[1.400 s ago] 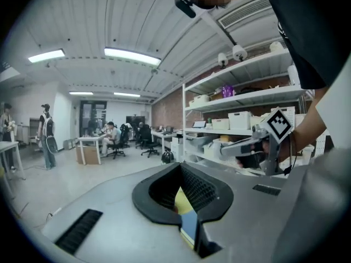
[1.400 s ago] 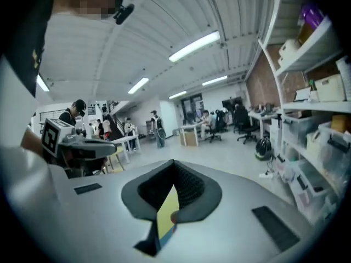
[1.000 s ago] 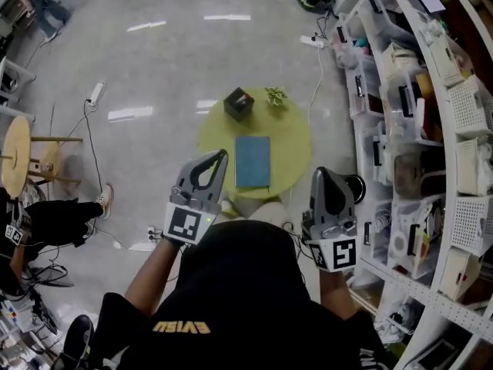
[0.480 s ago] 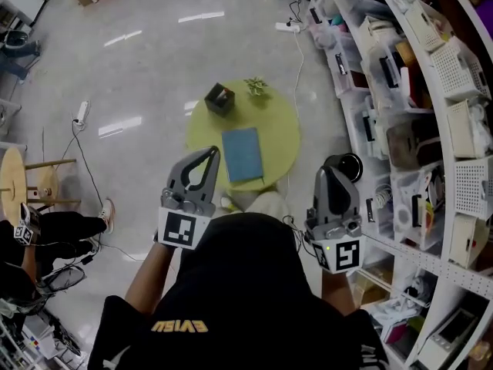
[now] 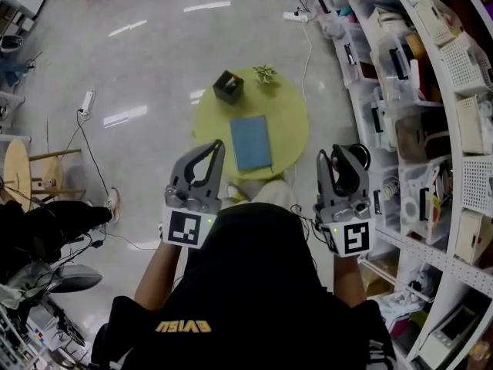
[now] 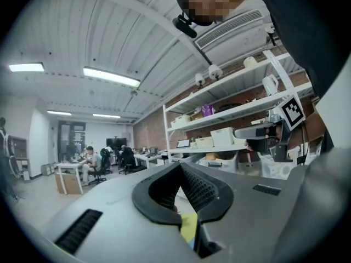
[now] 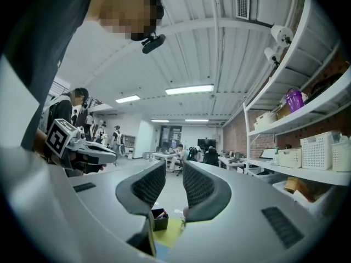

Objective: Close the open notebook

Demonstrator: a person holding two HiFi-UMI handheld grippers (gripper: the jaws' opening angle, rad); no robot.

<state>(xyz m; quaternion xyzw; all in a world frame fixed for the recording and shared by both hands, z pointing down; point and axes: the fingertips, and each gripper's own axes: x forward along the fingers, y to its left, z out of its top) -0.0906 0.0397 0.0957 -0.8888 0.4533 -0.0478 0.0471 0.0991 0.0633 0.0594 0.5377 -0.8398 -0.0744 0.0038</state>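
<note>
Since the earlier head view the right gripper [image 5: 347, 153] has gone from jaws together to jaws parted, and they are opening now; both grippers sit at much the same spots low in the frame, while the table has shifted slightly in the picture. The right gripper view confirms it: a clear gap shows between the ribbed fingers [image 7: 200, 184], with nothing in it. Left gripper [image 5: 218, 146]: its own view shows the tips meeting at a point [image 6: 180, 167], closed on nothing, with only the loop-shaped hollow behind them. Notebook [image 5: 251, 142]: lying flat and shut, blue cover up, on the round yellow-green table [image 5: 289, 118] at centre frame. In the head view it sits between the two grippers and just above them in the picture. The left gripper's tip is close to its lower left corner in the frame, and the right gripper is further off to the lower right. Neither gripper touches it, and the table lies well below both. A black box [image 5: 229, 85] and a small green plant [image 5: 266, 73] stand at the table's upper edge, apart from the notebook. Through the right jaws' gap the black box [image 7: 159, 219] and a strip of the table [image 7: 171, 232] are seen beyond.
</note>
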